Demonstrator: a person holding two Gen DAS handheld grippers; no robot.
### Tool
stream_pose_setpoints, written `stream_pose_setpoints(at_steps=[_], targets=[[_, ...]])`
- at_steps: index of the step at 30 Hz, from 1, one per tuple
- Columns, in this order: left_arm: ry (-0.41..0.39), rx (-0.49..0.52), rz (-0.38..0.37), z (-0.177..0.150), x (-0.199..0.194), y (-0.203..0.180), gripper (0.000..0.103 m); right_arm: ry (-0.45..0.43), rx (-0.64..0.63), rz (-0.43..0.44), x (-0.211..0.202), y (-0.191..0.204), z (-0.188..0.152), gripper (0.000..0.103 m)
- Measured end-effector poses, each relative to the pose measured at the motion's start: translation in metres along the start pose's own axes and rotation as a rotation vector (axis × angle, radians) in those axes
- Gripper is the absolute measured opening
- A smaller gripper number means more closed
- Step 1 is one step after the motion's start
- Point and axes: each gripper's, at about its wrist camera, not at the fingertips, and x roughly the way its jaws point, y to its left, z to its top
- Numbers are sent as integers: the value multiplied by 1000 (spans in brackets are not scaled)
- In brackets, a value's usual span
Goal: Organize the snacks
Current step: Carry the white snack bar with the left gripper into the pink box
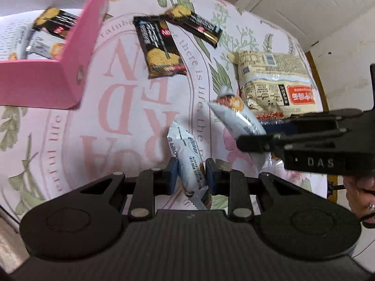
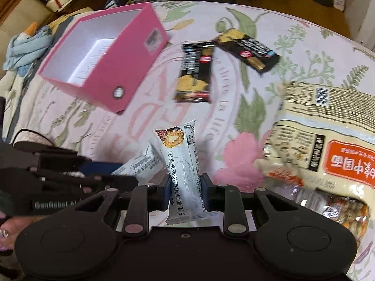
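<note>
Both claws [image 1: 189, 175] [image 2: 185, 193] grip packets [image 1: 192, 164] [image 2: 181, 171].

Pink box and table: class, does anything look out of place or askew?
Yes: two black packets lie loose and skewed outside the pink box, and the big beige bag sprawls open, its contents showing.

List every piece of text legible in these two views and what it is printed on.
"DAS": right gripper body.
"GenRobot.AI": left gripper body.
"5层美味带给你更多享受!": white wafer packet in the right gripper.
"there is life": floral tablecloth.
Black biscuit packets, beige snack bag, pink box label: too blurred.
</note>
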Motion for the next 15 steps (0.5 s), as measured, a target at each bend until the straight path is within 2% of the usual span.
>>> stream_pose_setpoints(at_steps=[9,15], targets=[[-86,-37,9,-10,-51,37,24,-14,-89,68,-11,52,14,31],[-177,-68,25,-6,-93,64,24,-53,-170,103,-21,91,32,31]])
